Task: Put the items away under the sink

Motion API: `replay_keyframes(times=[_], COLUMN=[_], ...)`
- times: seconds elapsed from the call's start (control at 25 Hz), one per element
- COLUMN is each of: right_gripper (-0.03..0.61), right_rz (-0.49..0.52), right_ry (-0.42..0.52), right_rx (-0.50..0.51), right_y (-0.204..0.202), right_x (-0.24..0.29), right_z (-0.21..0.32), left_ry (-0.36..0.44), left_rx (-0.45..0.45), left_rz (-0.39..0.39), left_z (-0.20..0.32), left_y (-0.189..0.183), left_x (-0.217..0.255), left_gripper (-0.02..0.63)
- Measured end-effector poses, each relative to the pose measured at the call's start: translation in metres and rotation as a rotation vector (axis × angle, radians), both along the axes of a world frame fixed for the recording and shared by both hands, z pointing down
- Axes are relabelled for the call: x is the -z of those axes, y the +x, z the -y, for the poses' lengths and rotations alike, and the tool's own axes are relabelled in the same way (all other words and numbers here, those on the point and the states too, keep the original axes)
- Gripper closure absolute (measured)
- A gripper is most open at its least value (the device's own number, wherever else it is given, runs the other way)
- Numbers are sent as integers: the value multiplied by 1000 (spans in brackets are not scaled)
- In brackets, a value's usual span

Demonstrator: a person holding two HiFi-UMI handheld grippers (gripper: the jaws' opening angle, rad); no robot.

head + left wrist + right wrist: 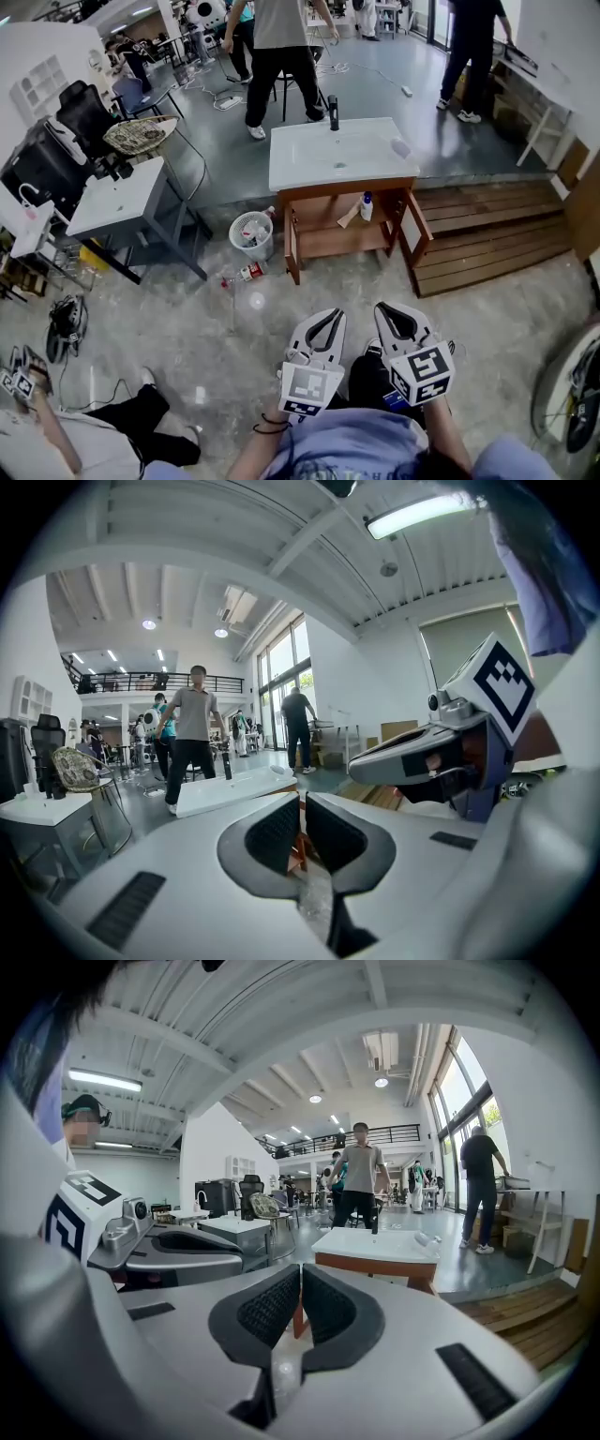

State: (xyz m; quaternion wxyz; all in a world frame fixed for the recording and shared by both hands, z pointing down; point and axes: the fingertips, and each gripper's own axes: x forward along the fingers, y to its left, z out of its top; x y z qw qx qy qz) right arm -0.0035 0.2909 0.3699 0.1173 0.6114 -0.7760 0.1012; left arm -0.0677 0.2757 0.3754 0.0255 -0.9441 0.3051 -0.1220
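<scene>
Wooden, with both doors swung open, the cabinet [333, 242] under the white sink [339, 155] holds a white bottle [367, 206] with a blue cap, upright on its shelf. At that bottle's nine o'clock, just beside it, leans a pale item [349, 216] too small to identify. On the floor at the cabinet's eight o'clock a small bottle [249, 273] with some red on it lies on its side. Near it, at the cabinet's nine o'clock, stands a white wastebasket [251, 234]. A black faucet [333, 114] rises at the sink's twelve o'clock edge, and a person [281, 37] stands beyond it. Wooden steps [478, 234] lie at the cabinet's three o'clock.

Well apart from the cabinet, at its six o'clock, the left gripper [335, 313] [302, 803] and right gripper [382, 307] [300, 1274] sit side by side, pointing toward it. Each has its jaws pressed together with nothing between them.
</scene>
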Motion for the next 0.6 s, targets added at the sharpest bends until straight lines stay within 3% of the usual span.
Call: replay_keyframes(times=[0.6], right_gripper=[557], right_rz=[-14], right_ry=[-1], right_rx=[9], right_y=[1], right_x=[-2], right_z=[-8], left_ry=[-2], left_rx=[22], left_rz=[11], left_z=[-8], left_y=[-5], left_x=[-2], left_gripper=[595])
